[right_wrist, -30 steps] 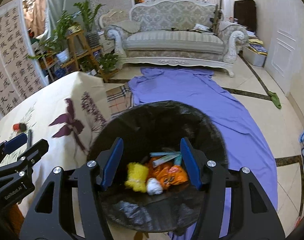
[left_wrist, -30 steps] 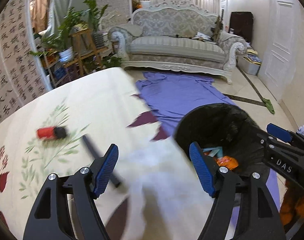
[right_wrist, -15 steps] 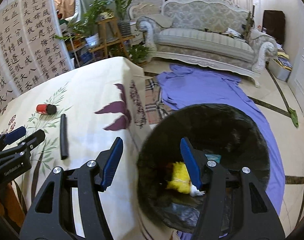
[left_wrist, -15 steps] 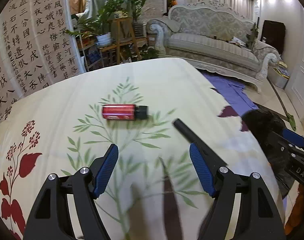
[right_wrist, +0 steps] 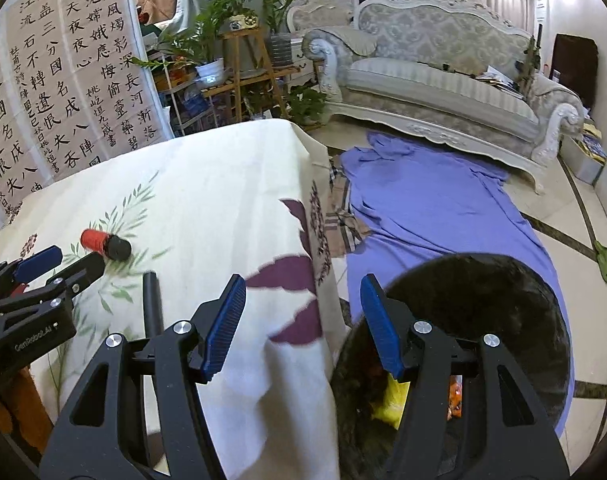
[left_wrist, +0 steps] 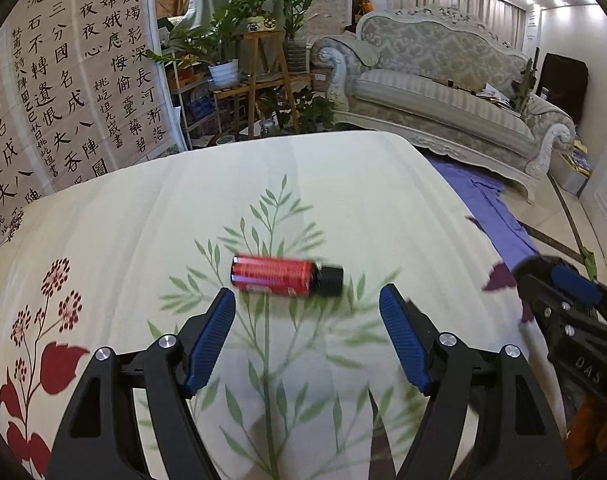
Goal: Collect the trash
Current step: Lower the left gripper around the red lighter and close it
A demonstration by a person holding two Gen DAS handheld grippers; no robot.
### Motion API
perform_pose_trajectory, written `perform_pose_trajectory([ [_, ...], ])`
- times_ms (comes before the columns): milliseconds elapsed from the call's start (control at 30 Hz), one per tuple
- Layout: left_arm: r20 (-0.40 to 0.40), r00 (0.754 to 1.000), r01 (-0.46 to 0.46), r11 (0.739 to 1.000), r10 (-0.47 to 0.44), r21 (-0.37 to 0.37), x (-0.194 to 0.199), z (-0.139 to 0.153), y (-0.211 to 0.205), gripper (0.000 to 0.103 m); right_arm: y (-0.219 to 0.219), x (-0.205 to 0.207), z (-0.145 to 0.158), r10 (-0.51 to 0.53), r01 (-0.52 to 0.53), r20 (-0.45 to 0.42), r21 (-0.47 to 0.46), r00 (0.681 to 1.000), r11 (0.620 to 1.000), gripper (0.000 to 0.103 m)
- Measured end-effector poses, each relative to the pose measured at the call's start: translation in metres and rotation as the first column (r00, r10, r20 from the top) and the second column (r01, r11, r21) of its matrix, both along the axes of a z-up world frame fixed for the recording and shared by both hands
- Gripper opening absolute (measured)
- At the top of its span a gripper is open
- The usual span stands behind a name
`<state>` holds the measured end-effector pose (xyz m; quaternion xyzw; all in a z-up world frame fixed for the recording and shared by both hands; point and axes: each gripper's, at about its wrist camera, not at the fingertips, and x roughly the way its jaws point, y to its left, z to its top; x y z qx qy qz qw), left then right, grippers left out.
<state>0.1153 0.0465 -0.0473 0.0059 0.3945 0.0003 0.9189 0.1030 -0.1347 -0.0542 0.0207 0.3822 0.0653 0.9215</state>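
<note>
Small red cylindrical bottle (left_wrist: 274, 278) with a black cap lay sideways on the cloth-covered counter (left_wrist: 143, 220), just past the wide, empty left gripper (left_wrist: 307, 312). Right gripper (right_wrist: 303, 304) also hung open, empty, above the black-bagged bin (right_wrist: 503, 300).

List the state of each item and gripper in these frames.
Red bottle: lying on its side, black cap on.
Black tube: lying flat on the tablecloth.
Trash bin: open, trash inside.
Left gripper: open, empty.
Right gripper: open, empty.

A glossy red bottle with a matt black cap (left_wrist: 281, 280) lies on a cream floral-printed cloth tablecloth (left_wrist: 343, 192); ribbed blue gripper pads (left_wrist: 207, 340).
</note>
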Motion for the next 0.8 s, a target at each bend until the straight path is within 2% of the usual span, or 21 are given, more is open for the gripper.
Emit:
perform_pose_trajectory([
  [333, -0.04, 0.999, -0.031, 0.999, 0.032, 0.025, 0.038, -0.012, 0.008, 0.075, 0.006, 0.015, -0.004, 0.012, -0.012, -0.014, 0.011, 1.0, 1.0, 0.059],
  [433, -0.042, 0.999, -0.02, 0.998, 0.023, 0.064, 0.038, -0.015, 0.009, 0.075, 0.006, 0.015, -0.003, 0.012, -0.012, -0.014, 0.012, 1.0, 1.0, 0.059],
  [533, -0.066, 0.998, -0.016, 0.999, 0.018, 0.029, 0.036, -0.017, 0.016, 0.075, 0.005, 0.014, -0.005, 0.016, -0.015, -0.015, 0.013, 1.0, 1.0, 0.059],
  [800, -0.084, 0.996, -0.015, 0.999, 0.018, 0.03, 0.023, -0.02, 0.026, 0.073, 0.01, 0.003, -0.01, 0.027, -0.027, -0.022, 0.014, 0.999, 1.0, 0.059],
])
